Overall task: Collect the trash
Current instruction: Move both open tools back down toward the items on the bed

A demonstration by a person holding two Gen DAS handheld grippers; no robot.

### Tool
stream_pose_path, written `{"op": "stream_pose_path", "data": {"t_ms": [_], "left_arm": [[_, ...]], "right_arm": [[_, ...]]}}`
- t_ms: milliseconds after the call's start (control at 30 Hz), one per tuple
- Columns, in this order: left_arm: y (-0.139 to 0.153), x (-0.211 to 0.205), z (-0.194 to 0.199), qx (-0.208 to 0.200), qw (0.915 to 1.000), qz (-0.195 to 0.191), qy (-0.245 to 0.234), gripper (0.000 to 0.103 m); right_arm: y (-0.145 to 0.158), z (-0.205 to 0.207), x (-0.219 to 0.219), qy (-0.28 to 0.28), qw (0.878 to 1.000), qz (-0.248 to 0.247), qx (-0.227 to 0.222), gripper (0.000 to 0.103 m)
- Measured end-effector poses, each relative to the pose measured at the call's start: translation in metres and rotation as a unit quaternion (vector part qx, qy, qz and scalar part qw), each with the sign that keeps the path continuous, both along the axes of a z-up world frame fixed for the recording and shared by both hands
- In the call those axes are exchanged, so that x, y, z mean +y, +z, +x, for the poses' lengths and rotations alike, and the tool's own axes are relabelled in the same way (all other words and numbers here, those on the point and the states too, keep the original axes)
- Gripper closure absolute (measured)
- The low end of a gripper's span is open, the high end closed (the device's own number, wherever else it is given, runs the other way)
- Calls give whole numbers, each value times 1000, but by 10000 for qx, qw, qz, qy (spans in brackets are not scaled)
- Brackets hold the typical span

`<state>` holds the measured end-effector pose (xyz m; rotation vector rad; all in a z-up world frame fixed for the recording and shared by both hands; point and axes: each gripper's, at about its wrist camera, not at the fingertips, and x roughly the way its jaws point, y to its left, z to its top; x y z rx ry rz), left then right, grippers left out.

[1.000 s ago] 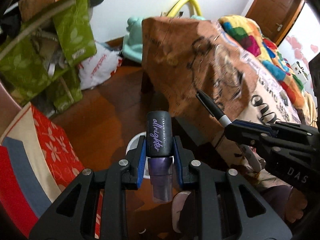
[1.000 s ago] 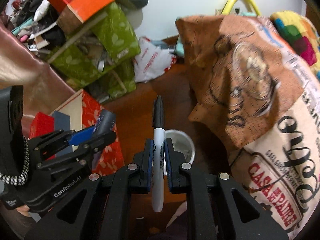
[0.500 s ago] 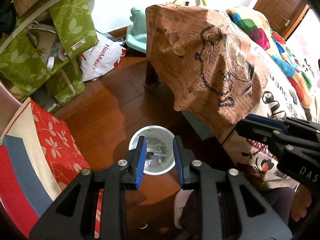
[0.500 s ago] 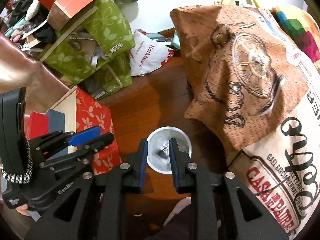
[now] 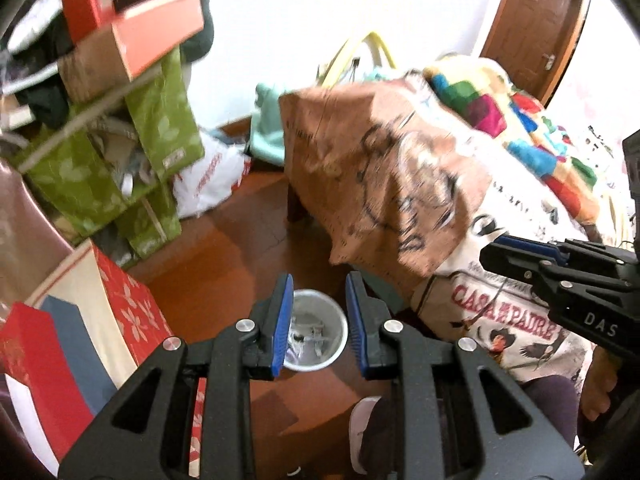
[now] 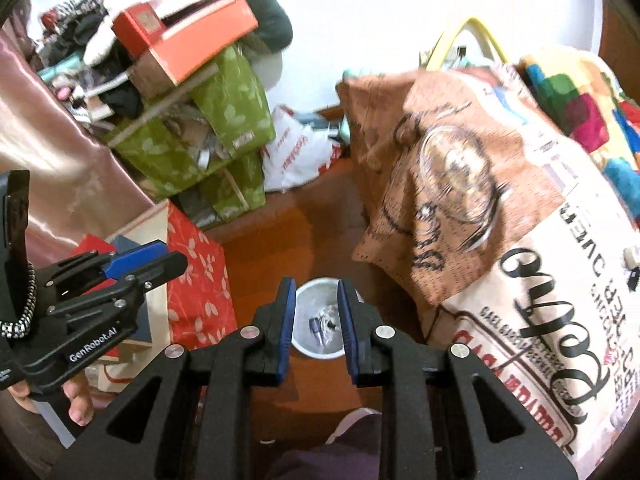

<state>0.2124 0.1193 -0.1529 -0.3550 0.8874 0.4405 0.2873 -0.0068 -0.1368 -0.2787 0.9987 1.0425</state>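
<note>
Both grippers have let go since a second ago: the dark spray bottle that sat in the left gripper (image 5: 316,322) and the marker in the right gripper (image 6: 317,322) are gone from between the fingers, and both views have tipped up, now smeared with motion blur. Left jaws stand apart with nothing between them; right jaws likewise, parted and empty. Directly beyond each pair of blue pads sits the small white bin (image 5: 315,330) on the wooden floor (image 5: 224,264), its rim partly masked by the fingers. Contents hard to read: a few small dark and pale bits at the bottom, one dark bluish piece (image 6: 315,326) showing in the right view; which dropped item is which, cannot tell. A shoe toe (image 5: 362,428) is cut off at the lower edge. Left of the bin stands a red flowered box (image 6: 196,280), partly hidden behind the left gripper in the right view. Right of the bin hangs a brown printed cloth (image 5: 384,184) over furniture, one dark leg (image 5: 295,204) showing beneath. Farther back, green leaf-print bags (image 6: 192,140) hold crumpled stuff too blurred to name, with an orange box (image 6: 192,44) stacked on top and a white plastic bag (image 6: 296,152) on the floor beside them. A brown door (image 5: 536,24) is cut off by the lens edge.
</note>
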Motion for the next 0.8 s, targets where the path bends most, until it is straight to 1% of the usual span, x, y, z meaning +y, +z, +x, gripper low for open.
{"op": "stream_pose_path", "data": {"t_ms": [133,233,400,567,633,700,800], "left_arm": [[33,-23,-1,-298,9991,270,-112,77],[55,-42,0,-532,9975,400,-233,77],[85,-77,9,-870,9936,543,-483,77],[108,-110,28,-1107,9887,650,-781,76],[115,-125,39,-1193,9860,688,-935,75],[120,-138,50,-1257,9836,737,-1062,65],[124,-156,68,-1330,9806,711,-1256,62]], "right_arm": [[30,0,-29,-181,9990,326,-251,83],[49,3,-53,-345,9971,570,-362,83],[77,5,-91,-629,9919,911,-629,83],[103,10,-130,-983,9829,1161,-1042,83],[112,15,-146,-1156,9784,1215,-1205,83],[115,21,-158,-1298,9755,1232,-1278,83],[120,30,-178,-1554,9695,1206,-1463,83]]}}
